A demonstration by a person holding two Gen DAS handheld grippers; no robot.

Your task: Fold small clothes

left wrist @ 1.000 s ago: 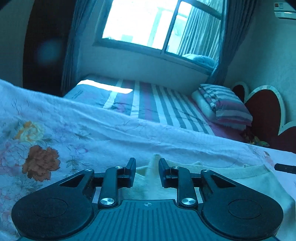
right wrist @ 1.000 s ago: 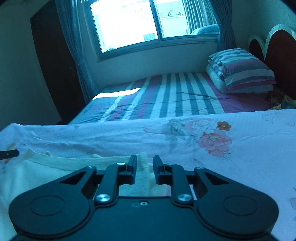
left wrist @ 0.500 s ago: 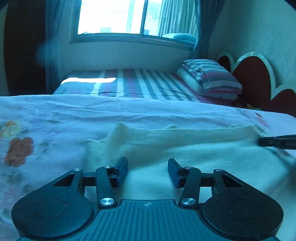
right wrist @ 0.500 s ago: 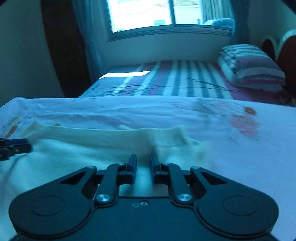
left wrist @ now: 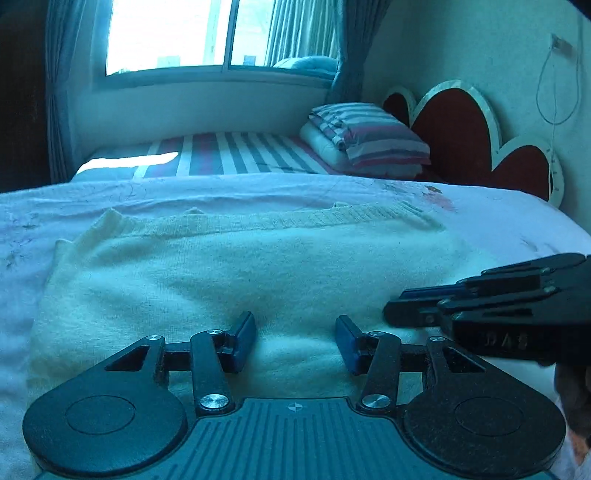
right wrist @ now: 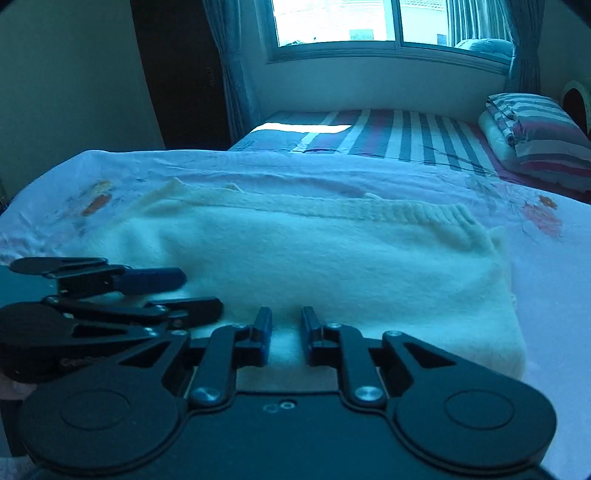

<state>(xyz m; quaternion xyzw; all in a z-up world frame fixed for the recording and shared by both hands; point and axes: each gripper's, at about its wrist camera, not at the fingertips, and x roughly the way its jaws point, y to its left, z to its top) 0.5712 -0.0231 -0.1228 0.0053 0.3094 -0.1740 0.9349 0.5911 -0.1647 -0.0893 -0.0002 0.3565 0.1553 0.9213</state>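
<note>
A cream knitted sweater (left wrist: 240, 266) lies folded flat on the floral sheet, its ribbed hem along the far edge; it also shows in the right wrist view (right wrist: 314, 258). My left gripper (left wrist: 295, 339) is open and empty, low over the sweater's near edge. My right gripper (right wrist: 284, 339) is partly open with a narrow gap, over the near edge with nothing held. The right gripper shows from the side in the left wrist view (left wrist: 480, 302). The left gripper shows in the right wrist view (right wrist: 110, 295).
The floral sheet (left wrist: 498, 221) covers the near bed. Behind it lies a striped mattress (left wrist: 229, 155) with a striped pillow (left wrist: 369, 136), a red heart-shaped headboard (left wrist: 461, 129) at the right, and a window with curtains (right wrist: 388, 22).
Both grippers have let go of the sweater and pulled back toward its near edge. The left jaws have opened wider. The sweater's far fold now lies flat.
</note>
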